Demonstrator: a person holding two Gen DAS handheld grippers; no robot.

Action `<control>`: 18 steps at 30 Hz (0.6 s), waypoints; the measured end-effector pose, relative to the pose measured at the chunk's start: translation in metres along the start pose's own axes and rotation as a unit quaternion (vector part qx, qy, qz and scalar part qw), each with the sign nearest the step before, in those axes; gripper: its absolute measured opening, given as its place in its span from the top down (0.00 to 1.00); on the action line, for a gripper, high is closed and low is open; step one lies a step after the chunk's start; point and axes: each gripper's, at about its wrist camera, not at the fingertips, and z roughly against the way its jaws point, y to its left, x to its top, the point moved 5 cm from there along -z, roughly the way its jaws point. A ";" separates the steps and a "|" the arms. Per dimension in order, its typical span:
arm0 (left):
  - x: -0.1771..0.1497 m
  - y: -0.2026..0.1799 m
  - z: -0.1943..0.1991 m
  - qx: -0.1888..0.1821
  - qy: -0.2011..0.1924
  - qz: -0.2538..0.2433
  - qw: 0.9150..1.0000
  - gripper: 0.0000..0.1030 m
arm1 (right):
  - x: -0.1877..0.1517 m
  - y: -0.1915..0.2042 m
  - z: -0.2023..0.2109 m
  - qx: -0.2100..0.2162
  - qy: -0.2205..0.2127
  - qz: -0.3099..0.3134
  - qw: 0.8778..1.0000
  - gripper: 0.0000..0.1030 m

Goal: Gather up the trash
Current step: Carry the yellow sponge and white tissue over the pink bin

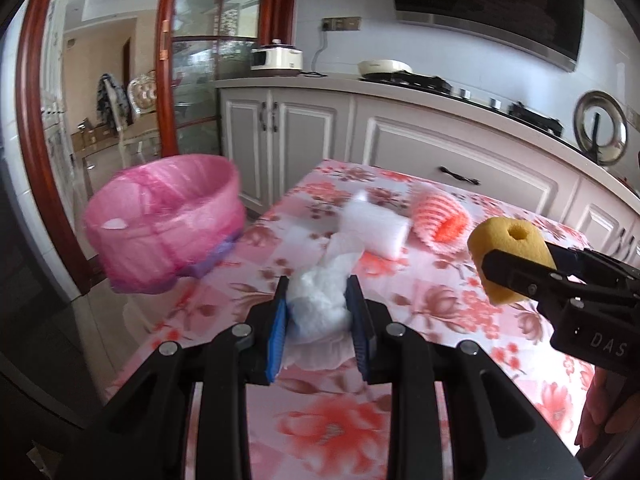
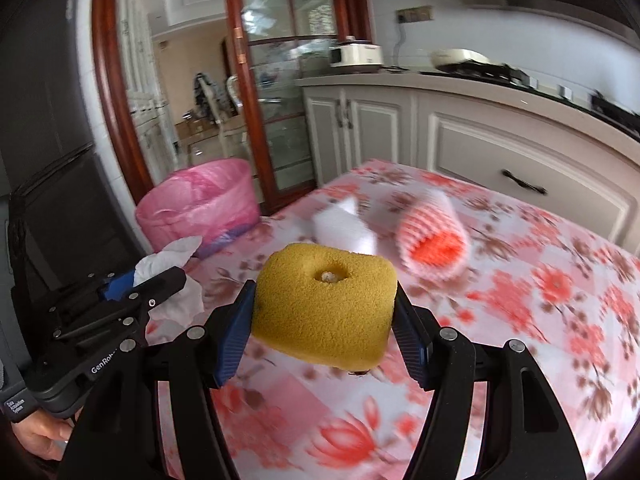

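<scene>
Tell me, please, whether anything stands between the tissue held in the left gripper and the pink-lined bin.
Nothing visible does. The left gripper grips the crumpled tissue above the table's edge, and the pink-lined bin stands just beyond that edge with its mouth open. The white packet lies off to the side.

Domestic kitchen; white panelled base cabinets under a pale countertop run from 12 toward 3 o'clock; a cream countertop cooker and a pan on a black gas hob stand on it; a dark range hood hangs above; at 10 o'clock a wood-framed glass door opens onto a furnished room; a table with a floral cloth fills the foreground; a bin lined in pink sits at 9 o'clock.
</scene>
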 end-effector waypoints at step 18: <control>0.065 0.137 -0.004 0.104 -0.040 0.063 0.992 0.73 | 0.090 0.106 -0.107 0.118 0.000 0.064 0.991 0.40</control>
